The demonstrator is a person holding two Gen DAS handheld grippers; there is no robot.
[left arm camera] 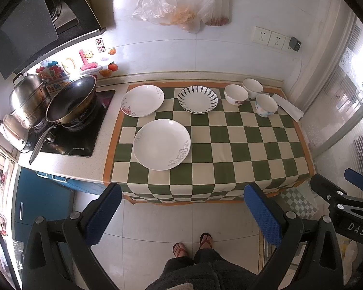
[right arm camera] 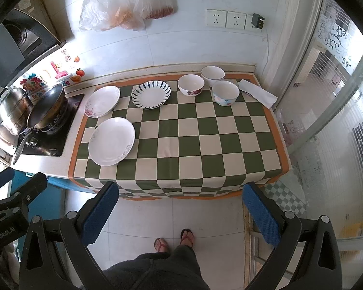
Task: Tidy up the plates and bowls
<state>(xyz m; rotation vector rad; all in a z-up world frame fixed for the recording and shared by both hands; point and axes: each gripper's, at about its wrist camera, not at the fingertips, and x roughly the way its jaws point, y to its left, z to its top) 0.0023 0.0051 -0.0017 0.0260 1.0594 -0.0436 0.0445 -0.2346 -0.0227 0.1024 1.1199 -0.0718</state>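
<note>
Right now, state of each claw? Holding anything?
Left claw: open, holding nothing, held short of the checkered cloth.
Right claw: open, holding nothing.

Three plates [left arm camera: 162,144] [left arm camera: 142,100] [left arm camera: 197,99] left, three bowls [left arm camera: 236,94] [left arm camera: 252,88] [left arm camera: 266,105] clustered back right, all upright, unstacked

Counter [left arm camera: 89,169] runs across mid-frame; a green/cream checkered cloth [left arm camera: 230,145] with orange border covers its right part, front edge hanging over. On the cloth: white plate [left arm camera: 162,143] centre-left, pink-flowered plate [left arm camera: 142,100] upper left, blue-striped plate [left arm camera: 198,99] upper centre, all apart. Upper right: three bowls clustered – floral bowl [left arm camera: 236,94], plain white bowl [left arm camera: 252,88], pastel bowl [left arm camera: 266,105]. Folded white paper [left arm camera: 288,106] at far right. Black hob [left arm camera: 72,135] sits left of the cloth.
</note>
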